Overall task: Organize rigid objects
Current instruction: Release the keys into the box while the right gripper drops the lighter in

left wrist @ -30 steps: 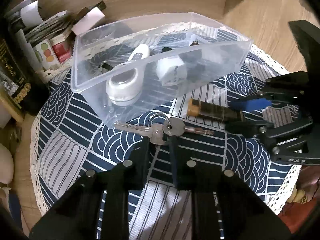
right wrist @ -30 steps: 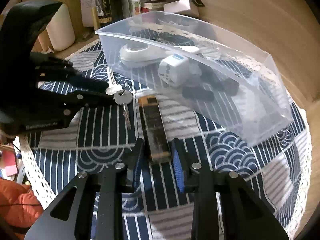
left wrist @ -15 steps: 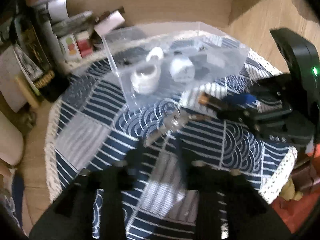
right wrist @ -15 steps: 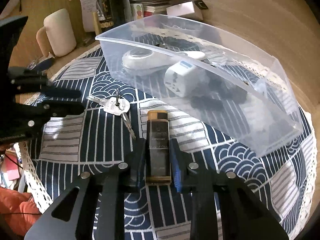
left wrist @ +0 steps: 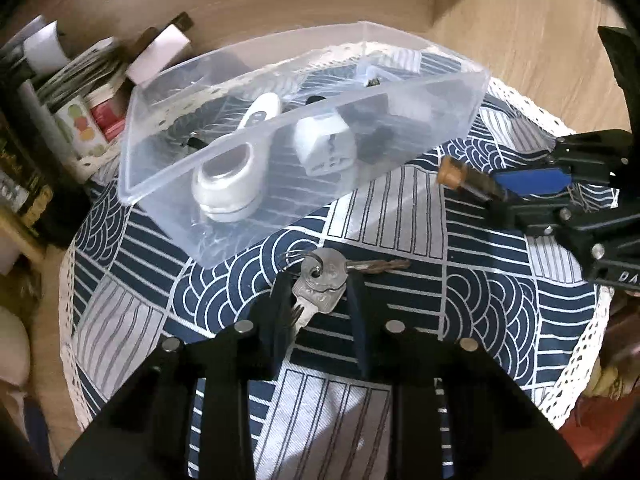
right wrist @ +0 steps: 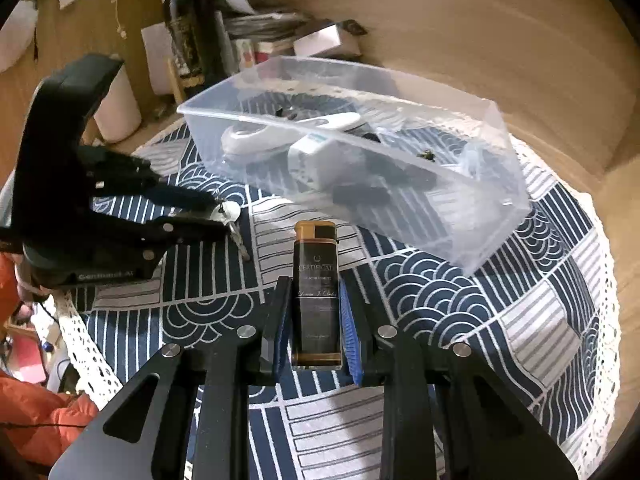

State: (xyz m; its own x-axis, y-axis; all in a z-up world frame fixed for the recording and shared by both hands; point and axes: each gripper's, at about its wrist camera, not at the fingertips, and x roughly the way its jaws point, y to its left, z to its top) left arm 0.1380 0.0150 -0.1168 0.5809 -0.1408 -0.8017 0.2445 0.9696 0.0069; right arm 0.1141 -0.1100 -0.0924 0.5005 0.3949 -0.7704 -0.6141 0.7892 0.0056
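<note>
Your right gripper (right wrist: 313, 312) has its blue-padded jaws clamped on the sides of a slim black rectangular lighter with a gold cap (right wrist: 316, 292). The lighter points away from you, toward the clear rectangular plastic bin (right wrist: 476, 216), and seems lifted just off the cloth, though that is hard to confirm.

Your left gripper (left wrist: 318, 300) has its black jaws set either side of a bunch of silver metal keys on a ring (left wrist: 322, 280). The jaws look pressed onto the bunch, with one key shaft sticking out sideways. The right wrist view also shows the bunch pinched at the jaw tips. Whether the keys have left the cloth cannot be told.

Both items sit just in front of the bin's near wall, the keys toward its left end and the lighter toward its middle.

Inside the bin lie a white handheld device with a round head (left wrist: 232, 184), a white cube-shaped plug adapter (left wrist: 324, 148) and several small dark items too blurred to name. The bin rests on a round tabletop covered by a navy and white patterned cloth with a lace edge (right wrist: 440, 292). Behind the bin stands a stack of books and boxes (left wrist: 84, 120).

In my judgement the sorting is nearly done: nothing else loose shows on the cloth, and only these two gripped items are left to go in the bin.
</note>
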